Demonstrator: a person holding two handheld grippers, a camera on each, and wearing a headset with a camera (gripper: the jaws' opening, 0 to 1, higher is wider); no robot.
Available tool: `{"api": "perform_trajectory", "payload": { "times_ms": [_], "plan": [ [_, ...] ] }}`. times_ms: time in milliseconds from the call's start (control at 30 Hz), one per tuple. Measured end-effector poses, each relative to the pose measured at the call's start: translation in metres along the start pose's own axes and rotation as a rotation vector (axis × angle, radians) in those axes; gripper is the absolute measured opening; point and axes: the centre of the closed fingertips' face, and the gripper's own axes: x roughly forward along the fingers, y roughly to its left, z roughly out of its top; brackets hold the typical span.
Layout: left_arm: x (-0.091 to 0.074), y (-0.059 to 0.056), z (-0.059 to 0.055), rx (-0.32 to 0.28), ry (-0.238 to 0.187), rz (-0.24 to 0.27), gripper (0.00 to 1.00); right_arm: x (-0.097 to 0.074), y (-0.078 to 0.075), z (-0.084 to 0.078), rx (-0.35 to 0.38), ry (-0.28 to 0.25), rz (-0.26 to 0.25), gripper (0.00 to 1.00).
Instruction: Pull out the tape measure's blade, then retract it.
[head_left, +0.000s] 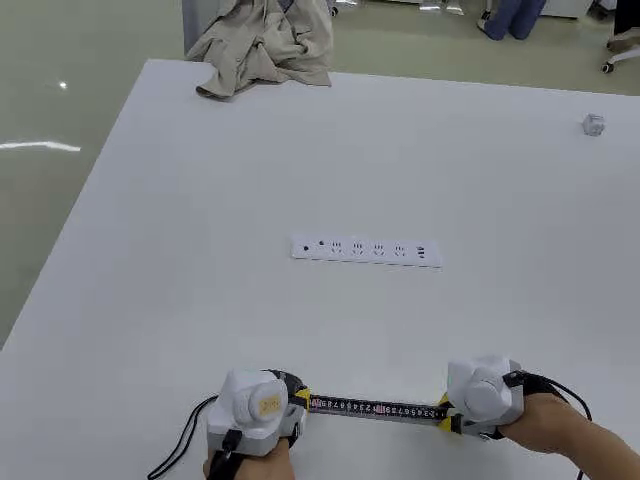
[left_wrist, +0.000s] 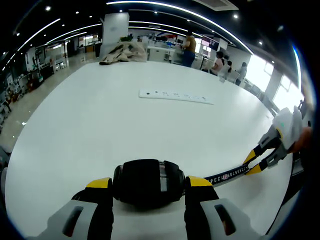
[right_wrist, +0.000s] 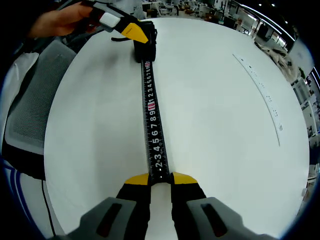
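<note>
Stretching across the table (head_left: 250, 180) in the head view, the blade (head_left: 375, 408) looks pulled out. Left gripper view: left gripper (left_wrist: 150, 182) clamped on the case (left_wrist: 145, 175). Right gripper view: right gripper (right_wrist: 160, 178) pinching the blade tip; retracting, fed back slowly, should follow.

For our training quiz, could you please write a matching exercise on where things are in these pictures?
Things:
1 tape measure case
2 blade
3 power strip
4 cloth

Places:
A far edge of the table
B middle of the table
C in the left hand-held gripper
D tip in the right hand-held gripper

Pairs: 1-C, 2-D, 3-B, 4-A
</note>
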Motion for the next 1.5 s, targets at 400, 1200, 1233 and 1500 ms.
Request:
{"api": "perform_trajectory", "payload": {
  "times_ms": [400,1200,1233,1500],
  "plan": [
    [0.0,0.0,0.0,0.0,0.002,-0.001,0.54,0.006,0.002,0.018,-0.035,-0.018,0.007,0.14],
    [0.001,0.0,0.0,0.0,0.001,-0.001,0.54,0.015,0.002,0.041,-0.07,-0.039,0.019,0.14],
    [0.001,0.0,0.0,0.0,0.0,-0.001,0.54,0.016,0.002,0.042,-0.073,-0.04,0.019,0.14],
    [0.0,0.0,0.0,0.0,0.001,-0.002,0.54,0.019,0.003,0.052,-0.082,-0.047,0.023,0.14]
  ]
}}
